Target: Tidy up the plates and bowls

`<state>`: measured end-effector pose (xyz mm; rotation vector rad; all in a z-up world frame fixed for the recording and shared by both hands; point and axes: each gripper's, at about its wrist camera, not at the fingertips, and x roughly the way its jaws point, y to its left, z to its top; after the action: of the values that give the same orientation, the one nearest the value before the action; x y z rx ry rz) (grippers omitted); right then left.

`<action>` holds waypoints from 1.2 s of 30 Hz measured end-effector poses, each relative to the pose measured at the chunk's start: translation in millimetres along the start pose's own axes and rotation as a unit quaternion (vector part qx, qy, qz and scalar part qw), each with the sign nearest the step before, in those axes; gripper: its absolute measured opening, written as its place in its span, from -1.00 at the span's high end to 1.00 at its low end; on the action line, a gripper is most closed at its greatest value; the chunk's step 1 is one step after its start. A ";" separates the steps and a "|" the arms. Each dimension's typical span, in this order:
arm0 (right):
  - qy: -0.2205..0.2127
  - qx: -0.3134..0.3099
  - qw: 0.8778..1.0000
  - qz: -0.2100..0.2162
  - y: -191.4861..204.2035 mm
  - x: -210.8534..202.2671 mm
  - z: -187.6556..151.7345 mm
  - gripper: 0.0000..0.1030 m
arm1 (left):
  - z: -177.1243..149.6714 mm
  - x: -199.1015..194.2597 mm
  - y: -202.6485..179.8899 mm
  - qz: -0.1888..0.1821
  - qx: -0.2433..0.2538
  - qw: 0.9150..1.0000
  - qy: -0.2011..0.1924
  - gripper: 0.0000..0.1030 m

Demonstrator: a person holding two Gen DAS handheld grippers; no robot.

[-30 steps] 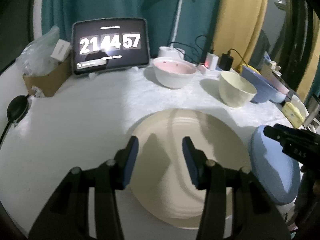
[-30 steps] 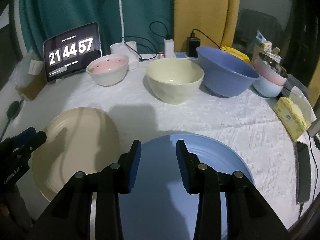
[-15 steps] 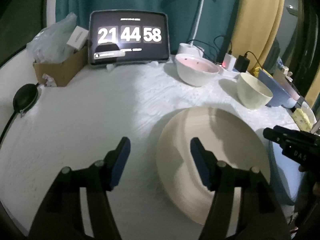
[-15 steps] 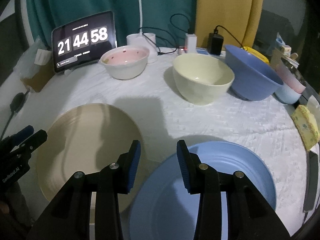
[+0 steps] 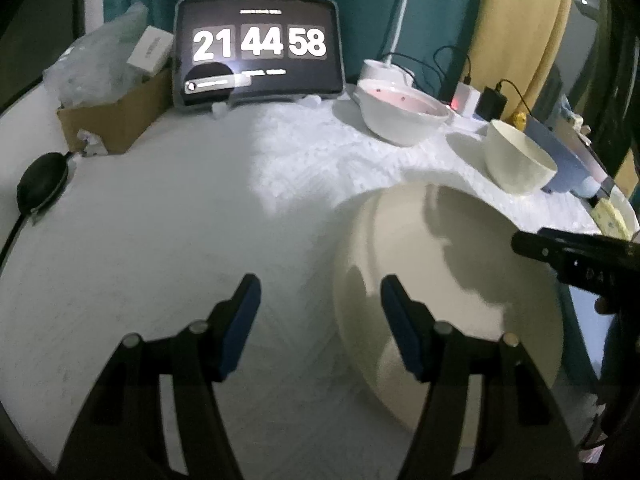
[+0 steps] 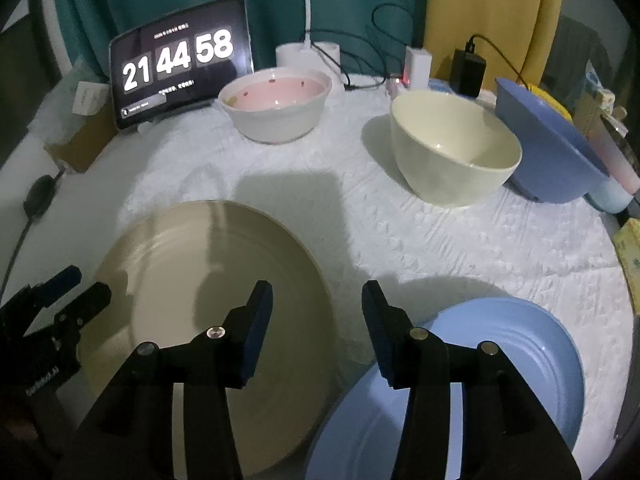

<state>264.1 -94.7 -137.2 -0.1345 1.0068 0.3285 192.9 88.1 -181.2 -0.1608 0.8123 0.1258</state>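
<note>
The round flat beige plate (image 6: 208,304) and the round flat blue plate (image 6: 500,364) lie side by side at the desk's (image 6: 440,248) near edge. Both tongs, left (image 5: 320,320) and right (image 6: 318,322), are open (the right ones have just been opening) and hold nothing.

Both views are dim, with a brighter patch on the tabletop (image 5: 304,148) toward 12 o'clock, below the lamp (image 6: 307,20). The clock screen (image 5: 259,46) glows, slightly bloomed. Soft shadows cross the beige plate (image 6: 192,280) (the near edge is blurred). Fisheye bending and black vignette crowd every rim.
</note>
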 end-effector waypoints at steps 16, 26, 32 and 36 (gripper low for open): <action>0.026 -0.047 0.998 -0.010 19.4 8.4 -0.3 0.21 | -7.2 6.3 -15.5 -0.009 0.044 0.999 0.012 0.34; 0.000 -0.044 0.999 -0.012 21.3 -8.7 0.8 0.31 | -6.7 -8.5 -15.3 -0.013 0.039 0.999 -0.005 0.34; -0.017 -0.044 0.999 -0.013 21.6 -22.2 -1.7 0.31 | -2.9 -23.6 -16.5 -0.018 0.038 0.999 -0.025 0.34; -0.032 -0.042 0.999 -0.012 20.3 -33.3 -2.6 0.31 | -0.8 -34.8 -19.0 -0.018 0.043 0.998 -0.041 0.34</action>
<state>239.0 -83.2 -109.6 -0.2109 0.9275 0.3503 171.9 67.5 -154.5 -0.0889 0.7304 0.0637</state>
